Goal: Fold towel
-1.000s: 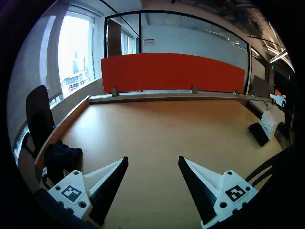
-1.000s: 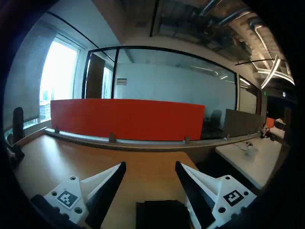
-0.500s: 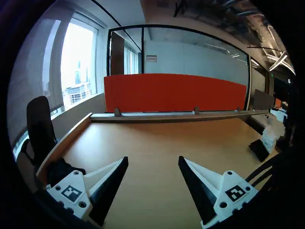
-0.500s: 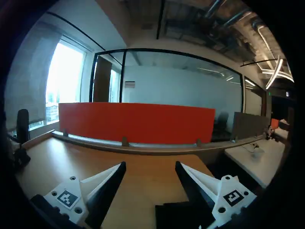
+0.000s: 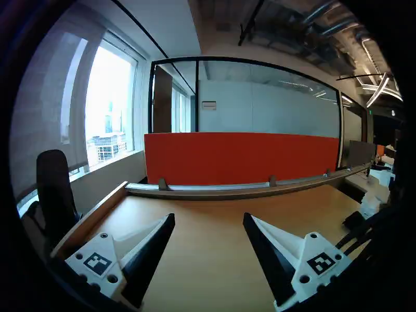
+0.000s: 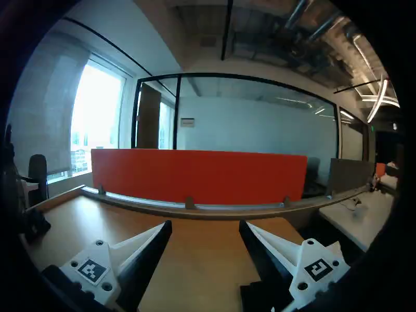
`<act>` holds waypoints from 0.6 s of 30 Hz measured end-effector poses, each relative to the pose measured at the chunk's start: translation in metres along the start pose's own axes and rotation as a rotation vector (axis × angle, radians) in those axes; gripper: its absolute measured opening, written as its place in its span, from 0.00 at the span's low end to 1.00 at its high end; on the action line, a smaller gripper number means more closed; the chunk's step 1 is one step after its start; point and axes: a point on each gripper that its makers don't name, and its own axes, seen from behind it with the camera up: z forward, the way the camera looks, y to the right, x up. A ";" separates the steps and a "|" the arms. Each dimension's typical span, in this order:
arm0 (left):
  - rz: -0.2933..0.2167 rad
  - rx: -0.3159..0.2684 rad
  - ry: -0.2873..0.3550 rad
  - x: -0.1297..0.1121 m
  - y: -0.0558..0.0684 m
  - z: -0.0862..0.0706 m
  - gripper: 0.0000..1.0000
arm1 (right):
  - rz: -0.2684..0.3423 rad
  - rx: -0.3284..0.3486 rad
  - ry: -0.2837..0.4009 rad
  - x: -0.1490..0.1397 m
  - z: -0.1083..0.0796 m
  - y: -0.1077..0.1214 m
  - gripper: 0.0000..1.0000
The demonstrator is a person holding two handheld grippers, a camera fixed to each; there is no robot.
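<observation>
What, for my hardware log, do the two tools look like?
The left tool and right tool look alike: two white wedge-shaped fingers with black inner faces, tapering to points, each carrying a square black-and-white marker and small screw holes.

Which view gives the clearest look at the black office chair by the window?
The left gripper view: the black office chair stands large beside the desk, at its left edge, backrest clearly outlined. The right gripper view shows the chair far smaller, a dark shape at the left margin.
</observation>
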 end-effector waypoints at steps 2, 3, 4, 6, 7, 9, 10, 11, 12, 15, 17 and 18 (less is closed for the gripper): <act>-0.001 0.001 0.018 0.005 0.000 0.004 0.98 | 0.002 0.002 0.005 0.003 0.001 -0.007 1.00; -0.001 0.000 0.026 0.008 0.000 0.005 0.98 | 0.002 0.002 0.007 0.004 0.001 -0.010 1.00; 0.000 -0.002 0.035 0.011 0.000 0.006 0.98 | 0.003 0.001 0.010 0.005 0.001 -0.013 1.00; 0.000 -0.005 0.052 0.016 0.001 0.009 0.98 | 0.008 0.003 0.013 0.006 0.002 -0.020 1.00; 0.001 -0.006 0.059 0.018 0.000 0.010 0.98 | 0.012 0.007 0.013 0.007 0.002 -0.023 1.00; 0.000 -0.004 0.073 0.022 -0.002 0.012 0.98 | 0.019 0.014 0.015 0.008 0.002 -0.029 1.00; -0.003 0.001 0.080 0.023 -0.003 0.012 0.98 | 0.021 0.015 0.016 0.009 0.002 -0.030 1.00; -0.006 0.006 0.087 0.024 -0.006 0.012 0.98 | 0.024 0.017 0.018 0.009 0.002 -0.031 1.00; -0.009 0.008 0.091 0.025 -0.007 0.012 0.98 | 0.025 0.015 0.020 0.011 0.002 -0.031 1.00; -0.019 0.013 0.103 0.026 -0.011 0.013 0.97 | 0.032 0.007 0.023 0.015 0.002 -0.032 1.00; -0.020 0.017 0.110 0.026 -0.015 0.013 0.98 | 0.038 0.009 0.021 0.016 0.001 -0.035 1.00; -0.019 0.019 0.113 0.026 -0.016 0.013 0.98 | 0.040 0.009 0.022 0.016 0.001 -0.035 1.00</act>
